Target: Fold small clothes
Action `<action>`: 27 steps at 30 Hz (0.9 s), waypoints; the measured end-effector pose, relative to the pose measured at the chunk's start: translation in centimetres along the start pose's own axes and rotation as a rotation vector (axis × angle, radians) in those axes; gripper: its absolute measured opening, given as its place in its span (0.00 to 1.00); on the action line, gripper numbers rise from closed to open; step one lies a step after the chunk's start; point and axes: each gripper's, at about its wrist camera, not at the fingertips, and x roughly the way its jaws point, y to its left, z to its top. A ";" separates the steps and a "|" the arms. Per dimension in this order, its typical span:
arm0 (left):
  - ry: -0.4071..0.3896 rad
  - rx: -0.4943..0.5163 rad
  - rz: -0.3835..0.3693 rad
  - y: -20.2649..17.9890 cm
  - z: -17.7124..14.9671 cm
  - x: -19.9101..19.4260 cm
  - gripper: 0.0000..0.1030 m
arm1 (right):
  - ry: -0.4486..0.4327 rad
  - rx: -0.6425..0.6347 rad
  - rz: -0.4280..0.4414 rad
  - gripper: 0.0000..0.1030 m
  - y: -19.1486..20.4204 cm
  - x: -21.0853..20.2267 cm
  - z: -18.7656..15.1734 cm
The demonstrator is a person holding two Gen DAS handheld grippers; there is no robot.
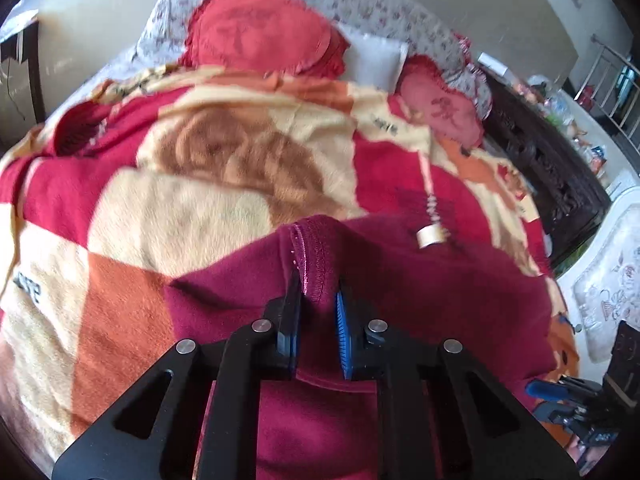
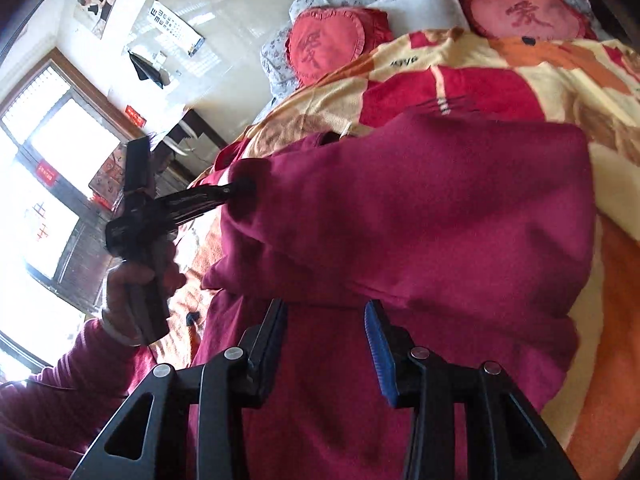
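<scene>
A maroon fleece garment (image 1: 420, 280) lies spread on the bed. My left gripper (image 1: 319, 280) is shut on a stitched hem of it, and the fabric stands up in a ridge between the two pads. In the right wrist view the same garment (image 2: 400, 220) is folded over on itself. There the left gripper (image 2: 244, 186), held by a hand (image 2: 136, 276), pinches the garment's left edge. My right gripper (image 2: 324, 306) hovers open over the near part of the cloth, its pads not pressing on anything.
A red, cream and orange blanket (image 1: 180, 208) covers the bed. Red heart cushions (image 1: 260, 36) and a white pillow (image 1: 376, 60) sit at the head. A dark carved cabinet (image 1: 552, 168) stands to the right. A bright window (image 2: 48, 184) fills the left side.
</scene>
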 end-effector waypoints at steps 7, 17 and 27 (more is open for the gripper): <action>-0.011 -0.030 -0.013 0.7 -1.7 -5.0 0.13 | -0.032 -0.070 -0.154 0.39 -0.2 -2.4 -0.5; 0.081 -0.108 0.014 2.8 -5.0 -2.0 0.13 | -0.137 -0.068 -0.273 0.39 -1.0 -5.5 -0.8; 0.104 -0.063 0.040 1.9 -5.6 -0.9 0.13 | 0.032 0.006 -0.498 0.33 -6.4 -2.7 -2.5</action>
